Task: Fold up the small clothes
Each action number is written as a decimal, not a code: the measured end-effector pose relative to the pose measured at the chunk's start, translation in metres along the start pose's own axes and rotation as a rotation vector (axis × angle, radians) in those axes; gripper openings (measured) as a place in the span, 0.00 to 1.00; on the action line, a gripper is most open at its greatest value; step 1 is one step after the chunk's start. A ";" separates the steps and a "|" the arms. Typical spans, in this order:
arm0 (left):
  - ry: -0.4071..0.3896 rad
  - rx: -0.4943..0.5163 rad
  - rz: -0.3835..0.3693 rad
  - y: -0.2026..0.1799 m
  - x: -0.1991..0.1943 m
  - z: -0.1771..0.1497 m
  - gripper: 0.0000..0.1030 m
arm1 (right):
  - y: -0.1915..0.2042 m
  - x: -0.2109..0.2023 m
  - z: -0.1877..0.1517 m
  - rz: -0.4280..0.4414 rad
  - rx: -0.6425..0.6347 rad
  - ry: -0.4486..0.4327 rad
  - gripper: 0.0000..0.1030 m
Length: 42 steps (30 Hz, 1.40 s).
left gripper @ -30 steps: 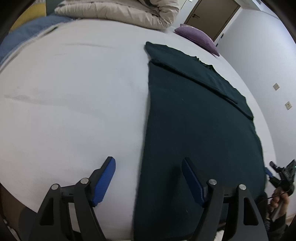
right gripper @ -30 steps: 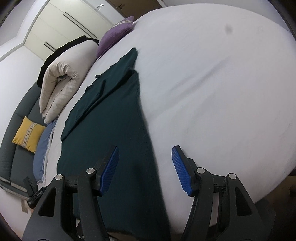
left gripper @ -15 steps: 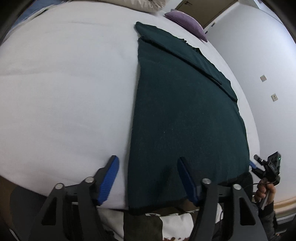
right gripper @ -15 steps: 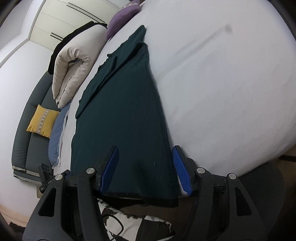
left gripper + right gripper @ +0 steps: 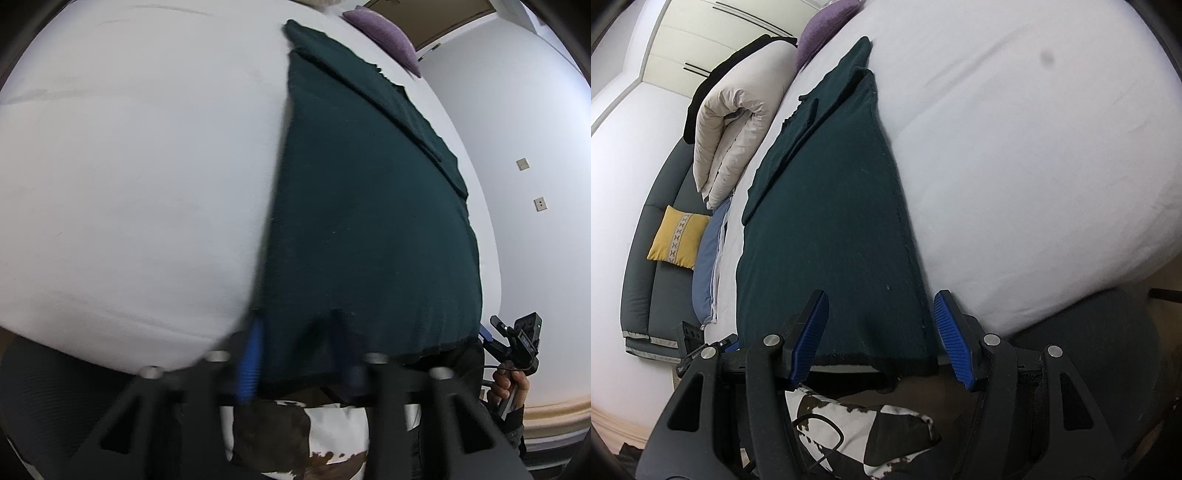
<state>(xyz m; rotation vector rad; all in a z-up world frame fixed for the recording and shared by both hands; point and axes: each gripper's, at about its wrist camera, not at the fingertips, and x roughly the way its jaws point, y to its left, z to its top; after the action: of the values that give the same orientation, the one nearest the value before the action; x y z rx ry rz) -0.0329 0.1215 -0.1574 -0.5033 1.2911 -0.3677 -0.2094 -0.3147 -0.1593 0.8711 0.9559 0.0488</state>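
Left wrist view shows the dark green knitted garment lying lengthwise away along the white bed, its near hem between the blurred left claw, spread uncertain, and the wide-open right claw, both equally close.

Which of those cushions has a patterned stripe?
The yellow cushion on the grey sofa; the purple cushion at the bed's far end is plain.
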 end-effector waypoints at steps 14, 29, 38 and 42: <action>-0.021 0.015 -0.008 -0.001 -0.002 -0.003 0.06 | -0.005 0.006 0.005 -0.087 -0.001 0.089 0.54; -0.060 -0.061 -0.150 0.017 -0.025 -0.002 0.06 | -0.001 0.013 -0.003 -0.051 -0.005 0.105 0.06; -0.189 -0.159 -0.413 0.004 -0.071 0.019 0.05 | 0.049 -0.020 0.030 0.191 -0.028 -0.036 0.06; -0.248 -0.204 -0.503 -0.003 -0.081 0.042 0.05 | 0.073 -0.023 0.058 0.253 -0.025 -0.102 0.06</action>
<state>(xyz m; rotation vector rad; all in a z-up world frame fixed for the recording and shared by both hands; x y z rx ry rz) -0.0113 0.1675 -0.0814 -1.0212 0.9545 -0.5740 -0.1571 -0.3112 -0.0790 0.9585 0.7442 0.2309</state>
